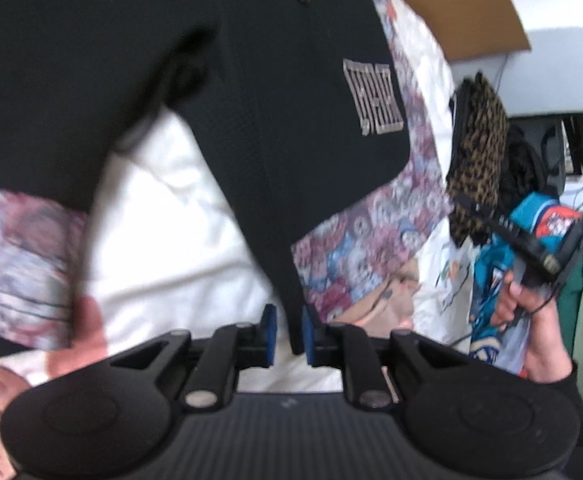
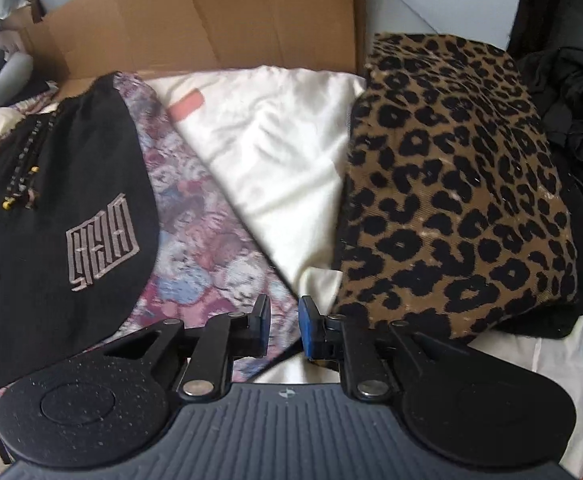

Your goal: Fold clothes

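Note:
A black garment (image 1: 219, 92) with a grey stitched logo (image 1: 373, 98) hangs stretched over the bed. It tapers to a point between the blue pads of my left gripper (image 1: 289, 332), which is shut on that corner. From the right wrist, the same black garment (image 2: 63, 208) drapes at the left over floral-patterned cloth (image 2: 195, 236). My right gripper (image 2: 285, 322) hovers low over the floral cloth and white bedding (image 2: 275, 152), narrowly open with nothing pinched. The right gripper (image 1: 467, 204) also shows at the right of the left wrist view, held by a hand (image 1: 531, 320).
A folded leopard-print garment (image 2: 451, 184) lies right of the right gripper, with dark clothes (image 2: 571, 92) beyond it. A cardboard box (image 2: 203, 24) stands behind the bedding. Teal clothing (image 1: 487, 276) lies under the hand. Fingers (image 1: 83, 336) show at the lower left.

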`<state>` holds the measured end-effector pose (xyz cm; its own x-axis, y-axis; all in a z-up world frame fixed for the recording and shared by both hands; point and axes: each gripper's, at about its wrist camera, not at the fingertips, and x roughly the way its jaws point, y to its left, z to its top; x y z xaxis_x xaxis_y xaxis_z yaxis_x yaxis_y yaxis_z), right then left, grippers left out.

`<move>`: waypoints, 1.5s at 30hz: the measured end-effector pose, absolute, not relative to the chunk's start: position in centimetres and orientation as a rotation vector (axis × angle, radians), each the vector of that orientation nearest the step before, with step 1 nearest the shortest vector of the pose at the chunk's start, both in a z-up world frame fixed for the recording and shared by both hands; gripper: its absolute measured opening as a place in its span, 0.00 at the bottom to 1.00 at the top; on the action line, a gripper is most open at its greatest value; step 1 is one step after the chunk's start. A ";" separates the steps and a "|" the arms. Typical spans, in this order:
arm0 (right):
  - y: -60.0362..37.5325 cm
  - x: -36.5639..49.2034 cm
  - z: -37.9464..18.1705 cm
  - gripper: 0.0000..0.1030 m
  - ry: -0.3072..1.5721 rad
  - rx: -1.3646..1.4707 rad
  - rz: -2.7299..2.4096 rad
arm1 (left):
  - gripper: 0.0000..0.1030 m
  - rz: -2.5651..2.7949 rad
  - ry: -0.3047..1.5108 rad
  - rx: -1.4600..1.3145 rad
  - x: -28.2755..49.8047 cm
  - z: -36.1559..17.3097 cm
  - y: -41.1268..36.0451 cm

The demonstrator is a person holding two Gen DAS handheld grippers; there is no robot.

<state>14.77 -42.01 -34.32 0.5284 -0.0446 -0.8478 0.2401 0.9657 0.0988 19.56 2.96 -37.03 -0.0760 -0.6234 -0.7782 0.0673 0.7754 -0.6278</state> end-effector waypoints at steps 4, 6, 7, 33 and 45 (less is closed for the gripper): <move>-40.5 15.2 -33.6 0.18 0.987 0.218 -0.129 | 0.14 -0.562 1.503 -0.460 20.6 -35.6 4.4; -39.7 15.5 -33.4 0.18 0.983 0.214 -0.108 | 0.15 -0.540 1.471 -0.451 21.1 -35.0 4.8; -39.2 15.7 -33.3 0.18 0.983 0.211 -0.101 | 0.16 -0.530 1.456 -0.446 21.3 -34.7 5.2; -26.9 18.2 -29.4 0.18 1.055 0.158 0.043 | 0.25 -0.257 1.207 -0.470 23.4 -29.0 17.3; -20.0 22.8 -22.8 0.40 1.068 0.030 0.163 | 0.38 -0.200 1.133 -0.418 22.4 -24.5 22.3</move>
<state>22.79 -19.97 -22.76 0.4710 0.1479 -0.8697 -0.1186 0.9875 0.1037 22.41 22.31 -24.48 0.4170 -0.3623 -0.8336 -0.0554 0.9053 -0.4212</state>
